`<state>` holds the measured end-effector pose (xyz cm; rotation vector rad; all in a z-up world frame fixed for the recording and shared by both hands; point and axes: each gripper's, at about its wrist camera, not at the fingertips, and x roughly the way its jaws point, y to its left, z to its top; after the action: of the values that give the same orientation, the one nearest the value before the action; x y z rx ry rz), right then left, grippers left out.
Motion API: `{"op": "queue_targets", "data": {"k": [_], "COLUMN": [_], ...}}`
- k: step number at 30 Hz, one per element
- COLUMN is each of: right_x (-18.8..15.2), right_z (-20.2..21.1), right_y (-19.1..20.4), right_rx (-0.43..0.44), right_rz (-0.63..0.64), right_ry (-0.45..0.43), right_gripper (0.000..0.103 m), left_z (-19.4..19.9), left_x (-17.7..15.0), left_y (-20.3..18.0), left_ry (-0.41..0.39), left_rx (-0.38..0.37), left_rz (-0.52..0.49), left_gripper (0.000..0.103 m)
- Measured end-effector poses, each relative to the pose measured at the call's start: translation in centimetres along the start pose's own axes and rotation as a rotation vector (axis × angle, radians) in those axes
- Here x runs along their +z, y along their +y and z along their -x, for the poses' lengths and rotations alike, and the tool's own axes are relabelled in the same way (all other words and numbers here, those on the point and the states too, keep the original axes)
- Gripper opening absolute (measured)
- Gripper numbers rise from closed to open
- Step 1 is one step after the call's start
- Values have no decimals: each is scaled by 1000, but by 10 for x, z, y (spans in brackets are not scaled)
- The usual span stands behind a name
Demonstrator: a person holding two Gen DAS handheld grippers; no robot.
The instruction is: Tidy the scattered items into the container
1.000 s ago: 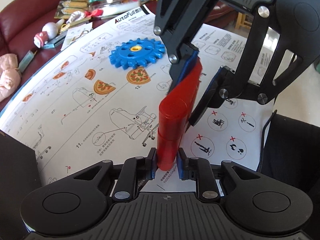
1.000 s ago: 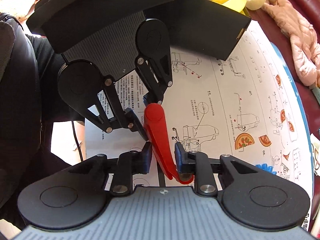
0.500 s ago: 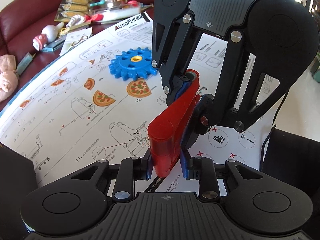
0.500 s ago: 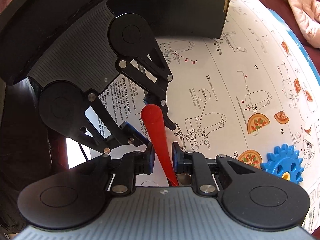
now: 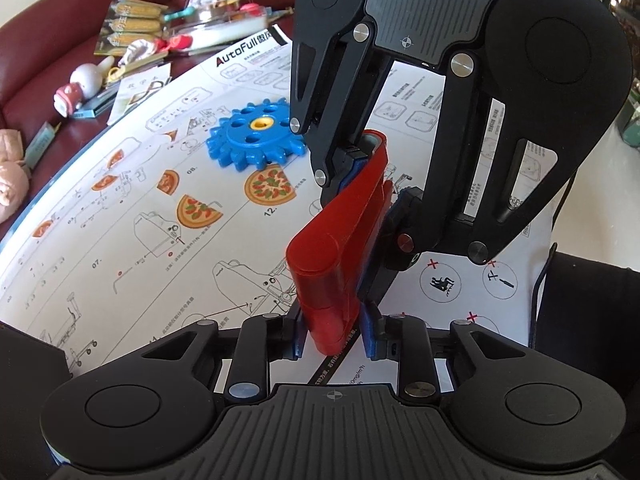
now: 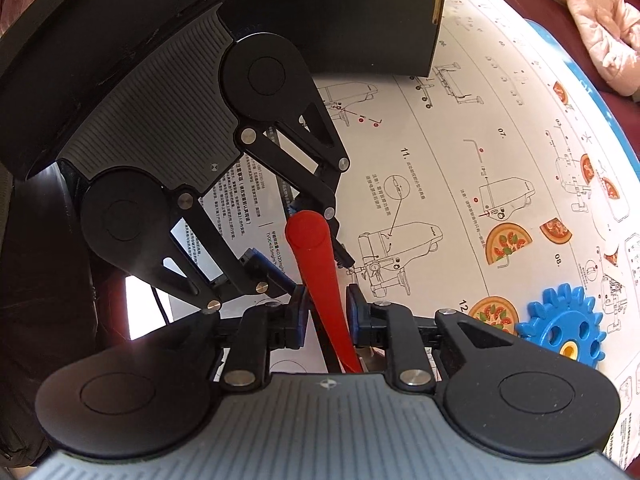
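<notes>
Left wrist view: my left fingers [image 5: 333, 334] and my right fingers [image 6: 327, 312] both squeeze 1 red piece [image 5: 336, 256] above the table [image 5: 168, 256]. Blue gear [image 5: 256, 140] lies at 11 o'clock. Pulling unevenly might make it slip.

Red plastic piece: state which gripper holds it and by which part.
Both appear to. The left gripper clamps the red plastic piece at its thick rounded end; the right gripper pinches its thin flat end.
</notes>
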<state>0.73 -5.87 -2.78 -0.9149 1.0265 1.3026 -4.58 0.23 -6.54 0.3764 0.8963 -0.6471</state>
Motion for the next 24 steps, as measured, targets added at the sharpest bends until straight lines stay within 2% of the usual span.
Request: {"op": "queue_targets", "data": {"k": [3, 4, 7, 10, 12, 15, 17, 22, 24], "right_x": [-2, -3, -4, -5, -2, -16, -10, -25, -38], "right_z": [5, 10, 21, 28, 34, 44, 41, 36, 31], "right_y": [1, 2, 3, 6, 13, 30, 22, 10, 6], "right_rx": [-39, -65, -79, -104, -122, -145, -164, -150, -150], "right_rz": [14, 17, 19, 40, 53, 96, 122, 20, -40], "right_ry": [-31, -57, -86, -95, -93, -76, -72, -94, -91], "right_gripper": [41, 52, 57, 55, 51, 37, 37, 36, 31], "left_z": [1, 2, 4, 9, 10, 12, 15, 20, 21], "left_x": [2, 2, 4, 7, 8, 12, 16, 23, 29], "left_y": [2, 1, 2, -1, -3, -5, -7, -17, -22], "left_ry": [10, 15, 28, 34, 41, 47, 50, 41, 33], "left_rx": [-1, 3, 11, 21, 24, 28, 28, 47, 39], "left_rz": [7, 6, 13, -2, -10, -8, -12, -64, -91], "left_gripper": [15, 15, 13, 13, 13, 13, 14, 17, 21]}}
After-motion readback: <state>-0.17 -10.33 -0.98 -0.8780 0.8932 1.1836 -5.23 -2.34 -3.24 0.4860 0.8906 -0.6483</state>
